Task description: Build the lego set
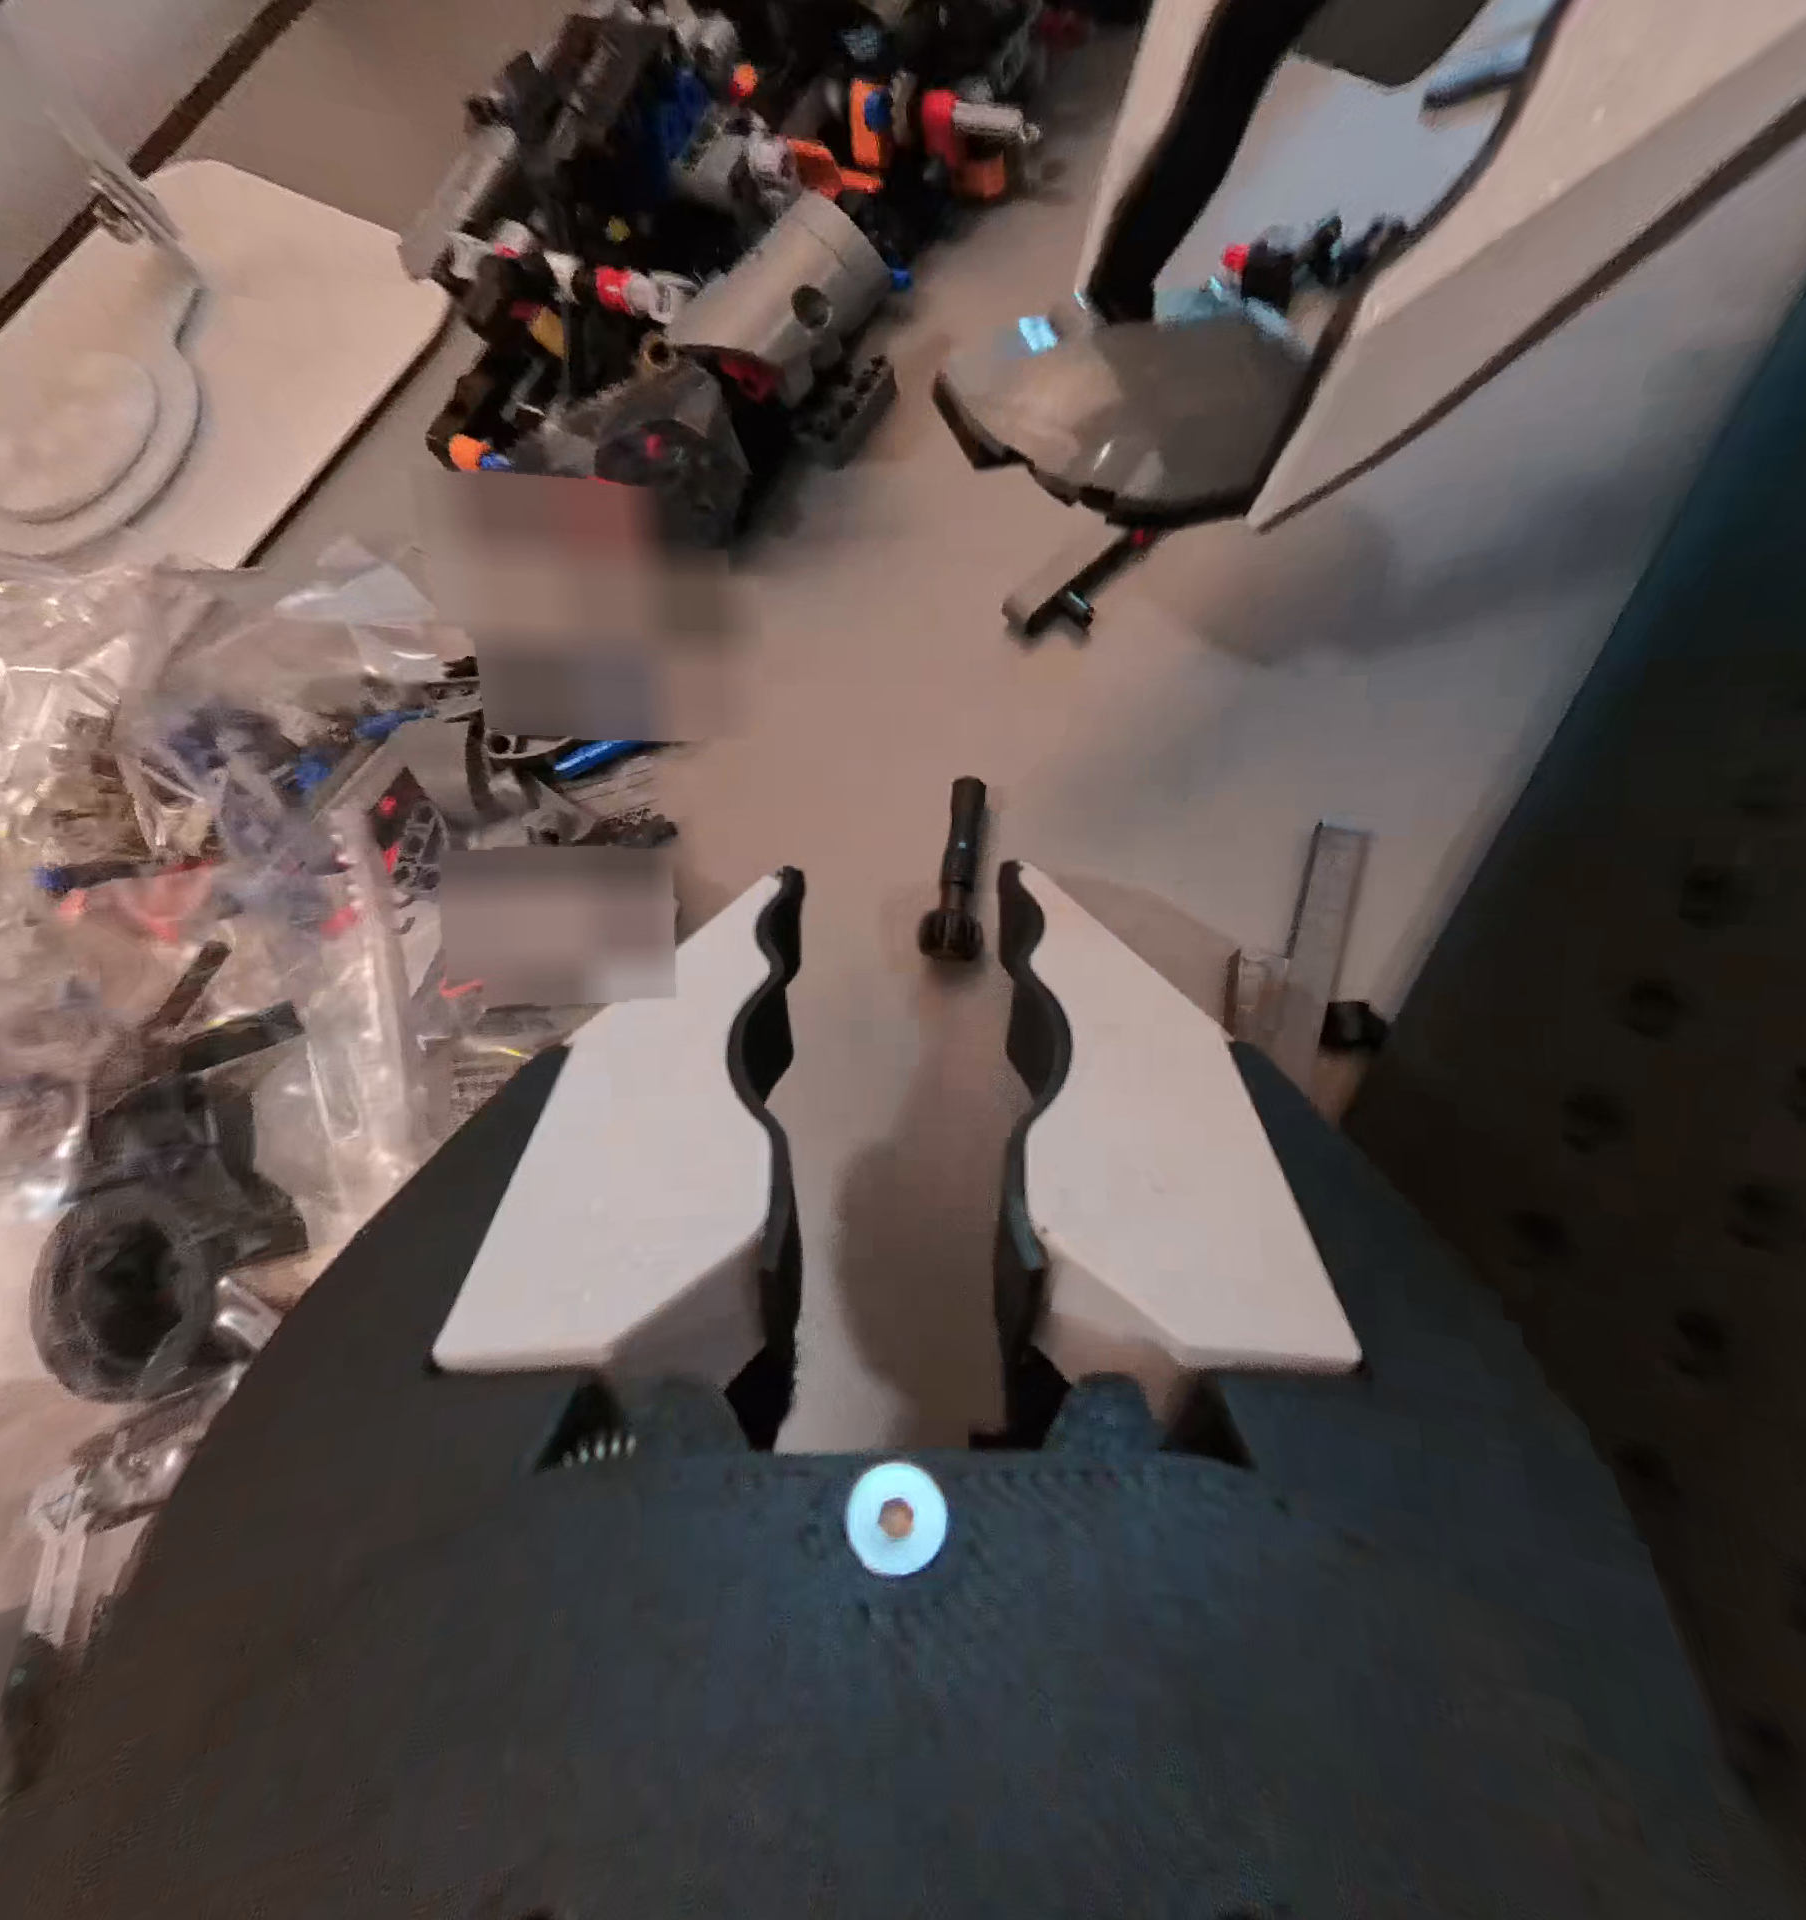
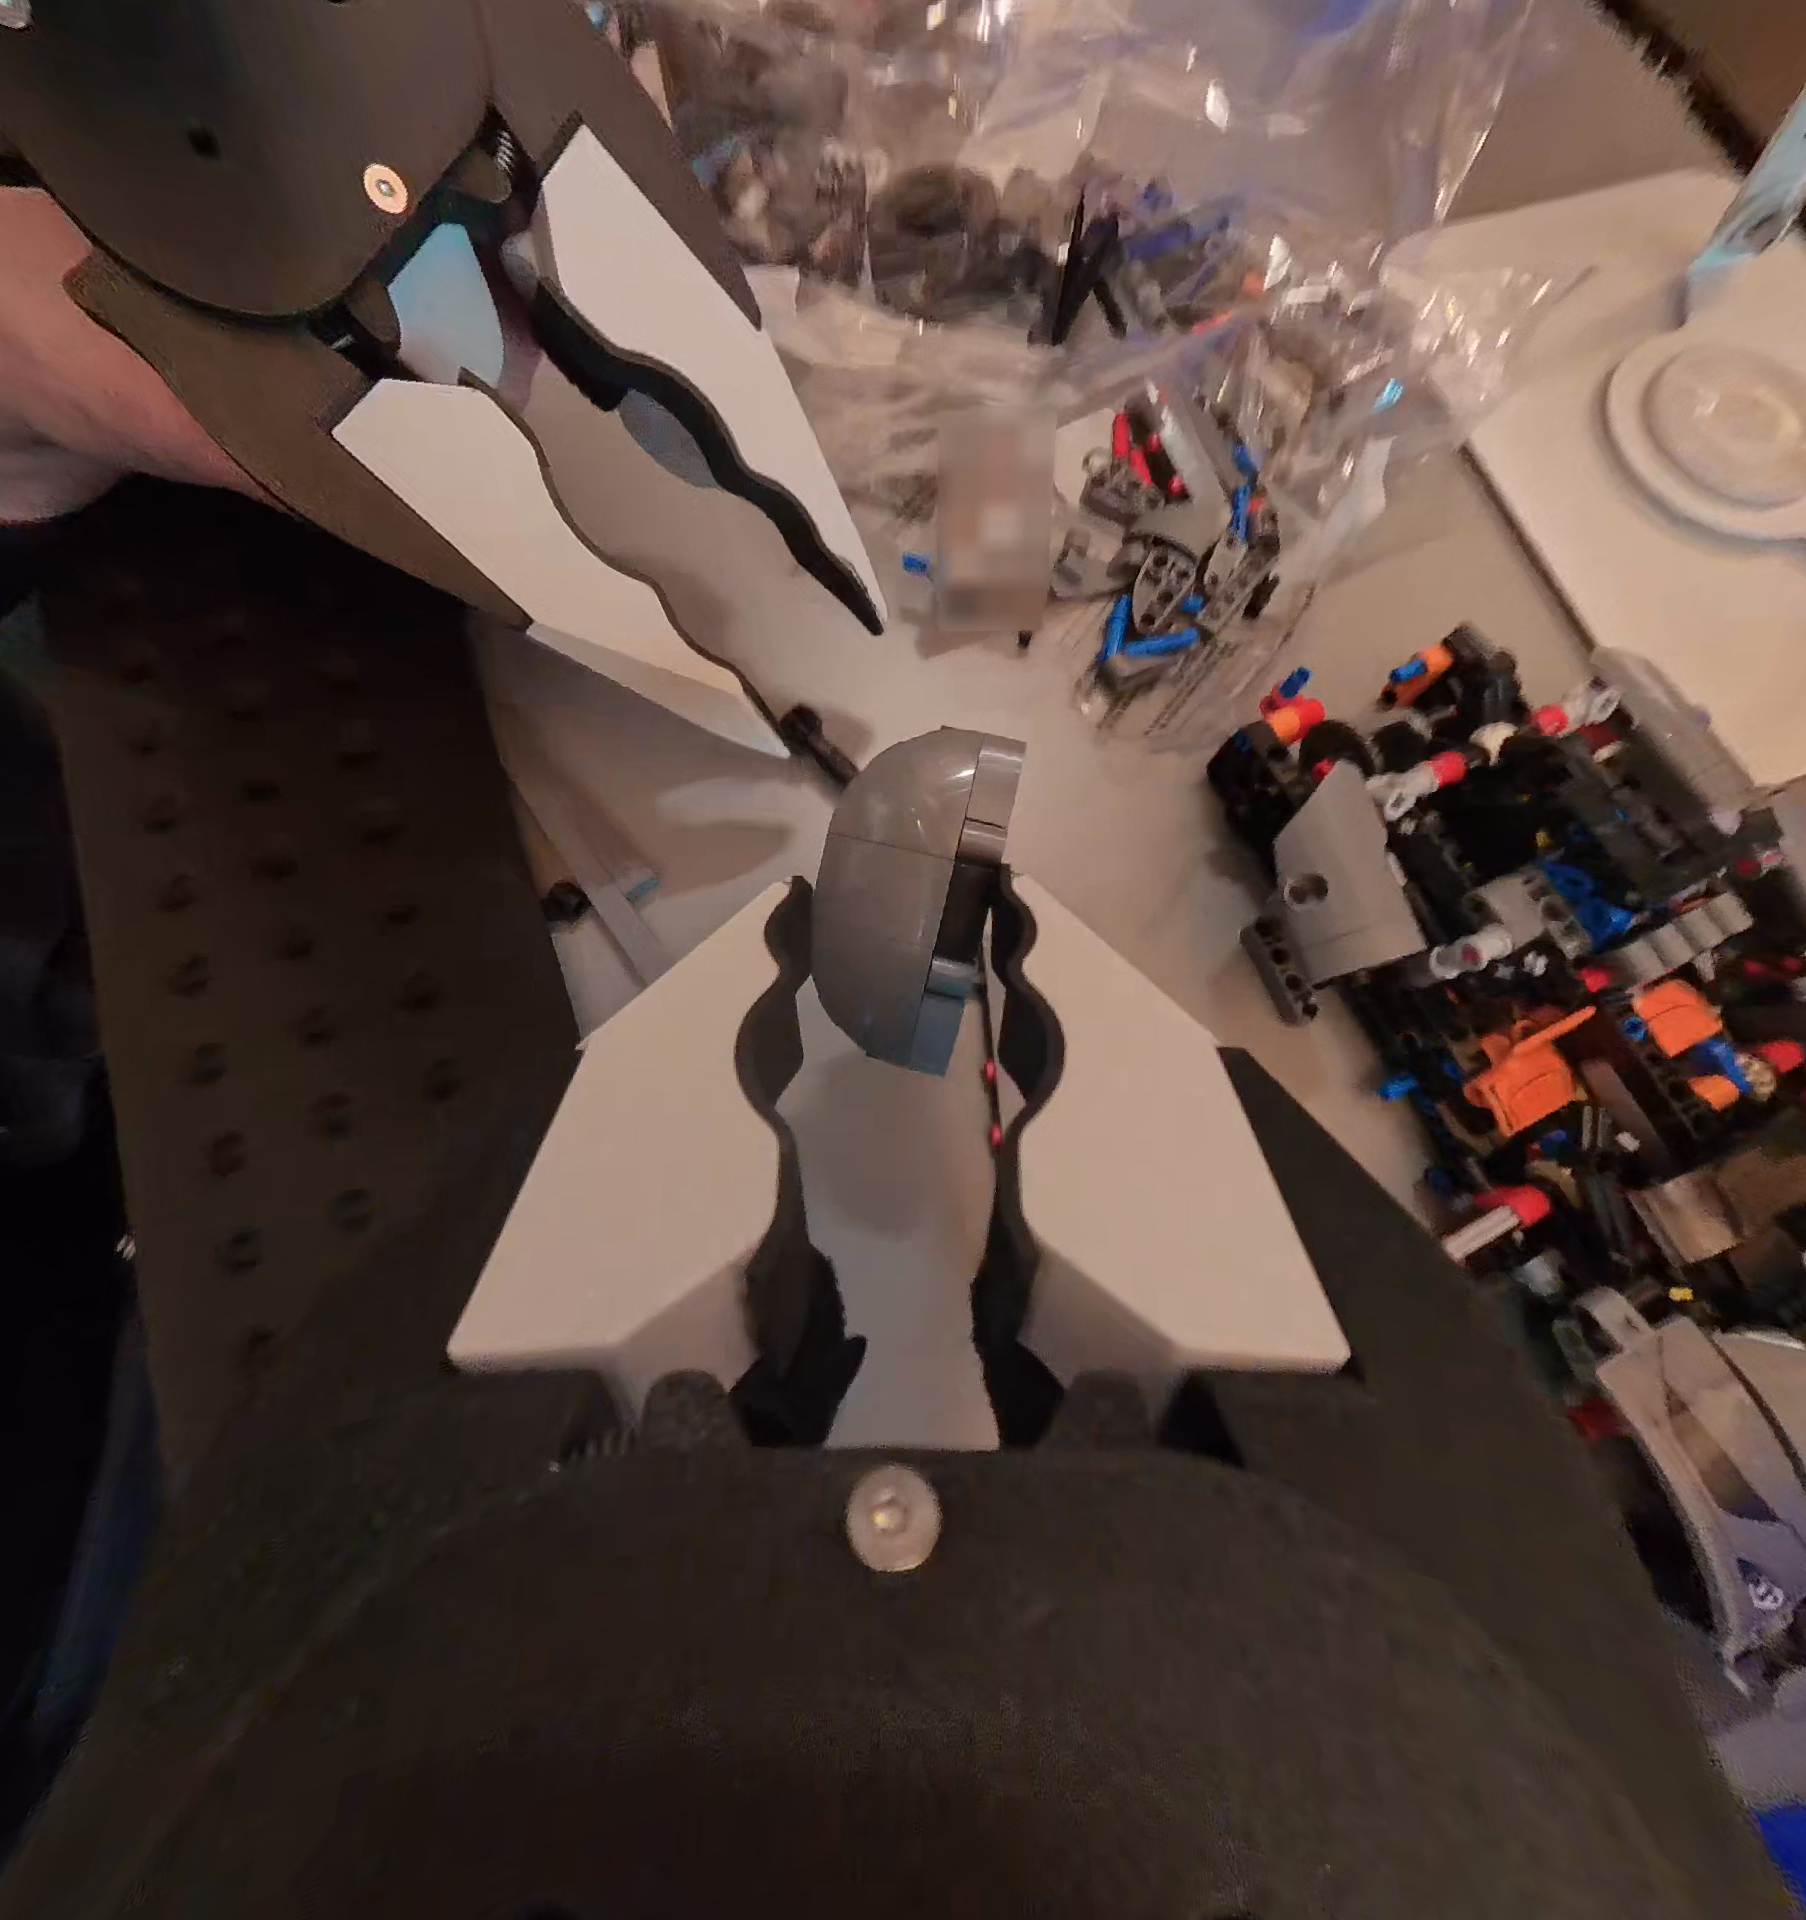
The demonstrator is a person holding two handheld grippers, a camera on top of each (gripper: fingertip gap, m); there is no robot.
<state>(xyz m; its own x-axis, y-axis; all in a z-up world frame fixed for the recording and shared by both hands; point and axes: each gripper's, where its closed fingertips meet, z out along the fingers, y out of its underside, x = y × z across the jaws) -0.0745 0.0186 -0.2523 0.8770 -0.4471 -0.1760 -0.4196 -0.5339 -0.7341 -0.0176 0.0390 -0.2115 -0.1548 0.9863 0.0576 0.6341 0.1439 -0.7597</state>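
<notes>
My left gripper (image 1: 899, 883) is open and empty just above the table, with a small black axle pin (image 1: 959, 868) lying between its fingertips, near the right finger. It also shows in the right wrist view (image 2: 837, 675), its tips over the same pin (image 2: 821, 740). My right gripper (image 2: 899, 894) is shut on a curved dark grey panel assembly (image 2: 904, 894) with a black axle hanging from it. In the left wrist view that panel (image 1: 1127, 416) hangs above the table in the right gripper. The large black, grey and orange model (image 1: 670, 260) lies on the table, also in the right wrist view (image 2: 1522, 935).
Clear plastic bags of loose parts (image 1: 203, 883) lie at the left, with a black tyre (image 1: 125, 1304). A white card with a round disc (image 1: 99, 405) sits at the far left. A dark perforated mat (image 1: 1657, 1143) borders the table at the right. More bags (image 2: 1138, 364) lie beyond the grippers. One gripper's finger ends stand about 8 cm off the other's.
</notes>
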